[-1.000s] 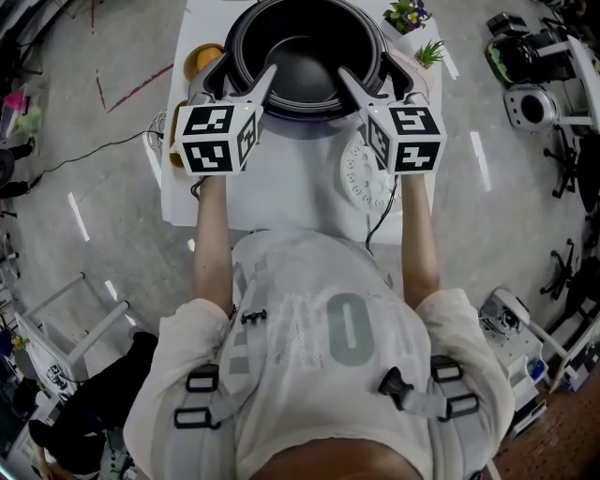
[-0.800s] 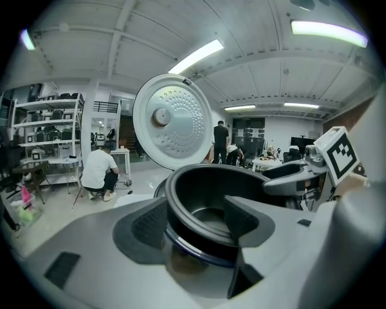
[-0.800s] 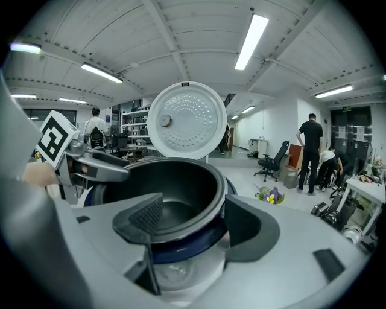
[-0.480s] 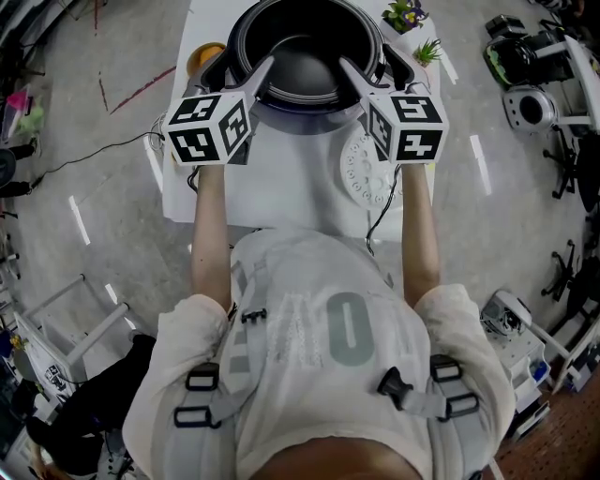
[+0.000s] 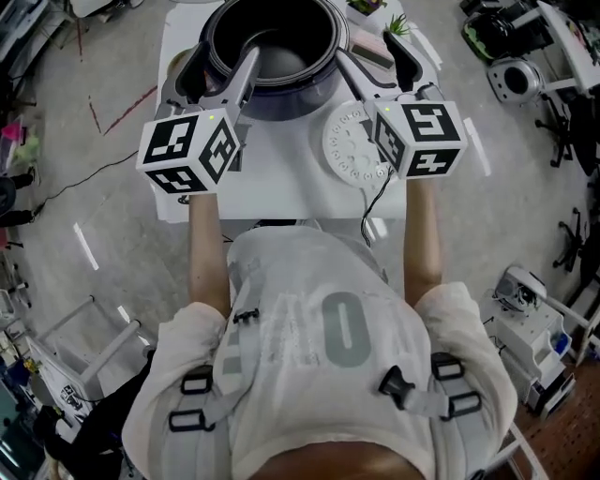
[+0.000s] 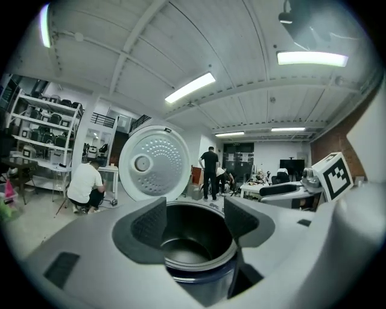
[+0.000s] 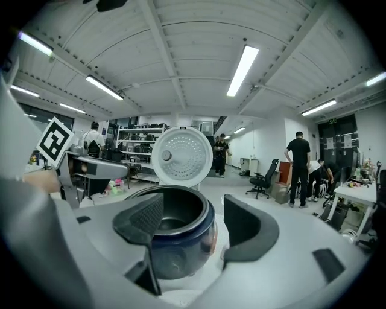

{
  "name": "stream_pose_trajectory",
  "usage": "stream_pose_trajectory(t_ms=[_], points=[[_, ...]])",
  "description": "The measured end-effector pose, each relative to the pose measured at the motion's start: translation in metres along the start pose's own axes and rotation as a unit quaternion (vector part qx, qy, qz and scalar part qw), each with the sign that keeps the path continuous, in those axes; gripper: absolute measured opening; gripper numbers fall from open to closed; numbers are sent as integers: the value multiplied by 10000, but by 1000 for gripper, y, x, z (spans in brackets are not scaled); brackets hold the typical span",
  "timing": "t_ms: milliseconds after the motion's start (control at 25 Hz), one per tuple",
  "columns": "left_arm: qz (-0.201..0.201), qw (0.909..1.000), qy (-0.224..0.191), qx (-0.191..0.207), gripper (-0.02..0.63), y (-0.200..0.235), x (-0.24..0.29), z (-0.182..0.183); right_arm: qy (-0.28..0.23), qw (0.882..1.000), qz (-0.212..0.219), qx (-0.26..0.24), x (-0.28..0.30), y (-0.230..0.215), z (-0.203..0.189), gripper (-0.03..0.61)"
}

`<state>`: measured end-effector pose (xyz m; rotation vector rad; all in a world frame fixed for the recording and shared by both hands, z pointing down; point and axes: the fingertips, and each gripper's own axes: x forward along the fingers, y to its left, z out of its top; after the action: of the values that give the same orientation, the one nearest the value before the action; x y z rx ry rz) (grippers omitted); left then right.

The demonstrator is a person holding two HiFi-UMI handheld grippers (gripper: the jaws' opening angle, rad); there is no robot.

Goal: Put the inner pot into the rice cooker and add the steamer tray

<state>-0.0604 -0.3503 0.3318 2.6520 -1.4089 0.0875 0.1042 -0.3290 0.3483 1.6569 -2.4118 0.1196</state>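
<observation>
The dark blue rice cooker (image 5: 281, 92) stands at the far end of the white table (image 5: 281, 192), and the black inner pot (image 5: 272, 42) sits inside it. Its white lid (image 6: 158, 162) stands raised behind. The round white steamer tray (image 5: 352, 150) lies flat on the table, right of the cooker. My left gripper (image 5: 220, 67) hovers open off the cooker's near left side with nothing between its jaws. My right gripper (image 5: 377, 64) is open too, near the cooker's right side, above the tray's far edge. Both gripper views look over the pot (image 6: 193, 241) and cooker (image 7: 175, 241) from a short way back.
Small potted plants (image 5: 389, 21) stand at the table's far right corner. A black cable (image 5: 380, 202) runs off the near edge by the tray. Several people and office chairs (image 7: 262, 178) are far across the room.
Both grippers were at the pot's rim a second ago. They have since risen and drawn back toward me, spreading apart, while the pot stays in the cooker.
</observation>
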Motion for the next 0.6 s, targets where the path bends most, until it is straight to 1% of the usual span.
stream_pose_trajectory(t_ms=[80,200,440,600], points=[[-147,9999,-36,-1,295,-17,-5,0,-49,9999,-143,42,-20,-5,-2,305],[-399,9992,98,-31,295,-43,-8,-16,22,9990,-426,158,-52,-13,-19,302],[-800,9946,625,-198,295,-96,-12,-66,275,9929,-1021,540,-108,-46,-68,301],[-964,9888,1029,-494,295,-120,-8,-109,553,9853,-1313,939,-139,-66,-114,301]])
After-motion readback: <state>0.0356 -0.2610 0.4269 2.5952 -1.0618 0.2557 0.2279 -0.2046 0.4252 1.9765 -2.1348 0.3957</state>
